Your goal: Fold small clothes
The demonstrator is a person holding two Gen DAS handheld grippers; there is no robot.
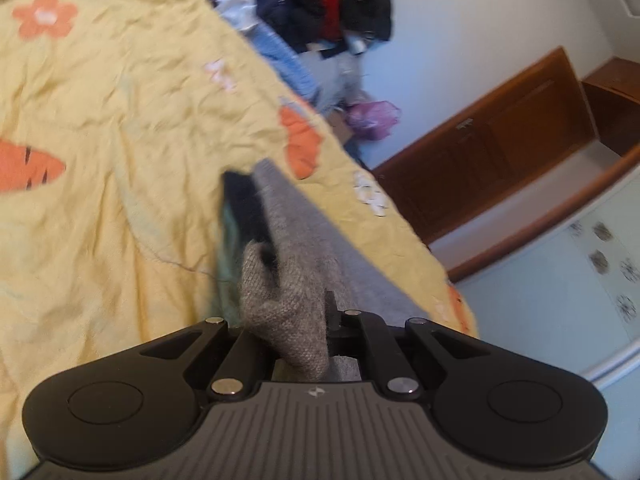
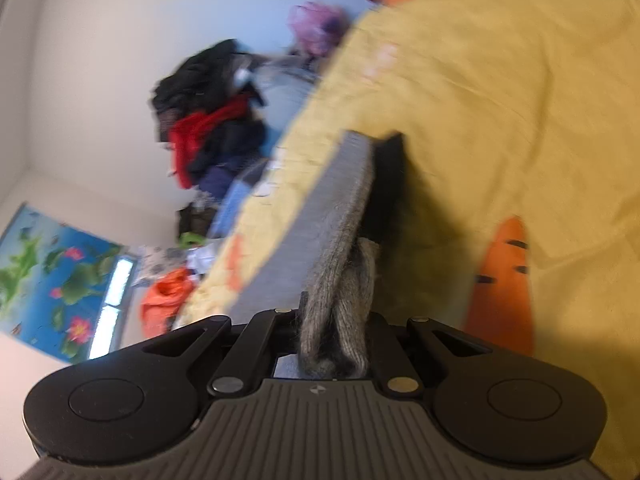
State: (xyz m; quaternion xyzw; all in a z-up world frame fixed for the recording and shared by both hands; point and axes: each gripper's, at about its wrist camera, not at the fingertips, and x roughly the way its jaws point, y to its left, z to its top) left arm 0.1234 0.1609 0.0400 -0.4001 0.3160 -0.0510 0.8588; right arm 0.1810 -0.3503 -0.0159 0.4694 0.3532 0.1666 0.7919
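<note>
left wrist | grey knit garment (image 1: 288,292) pinched in left claw (image 1: 316,320)

Both views lit by soft, even daylight; no harsh glare. Right wrist view: bright window strip (image 2: 116,300) at lower left is blown out white. Yellow bedspread (image 1: 120,120) bright in both views, with a dark shadow patch at far lower right of the right wrist view. Motion blur smears the clothes pile (image 2: 208,120) and the grey knit cloth (image 1: 280,300) further out; near knit stays fairly sharp. Strong fisheye bending; dark corners at frame edges.
</note>
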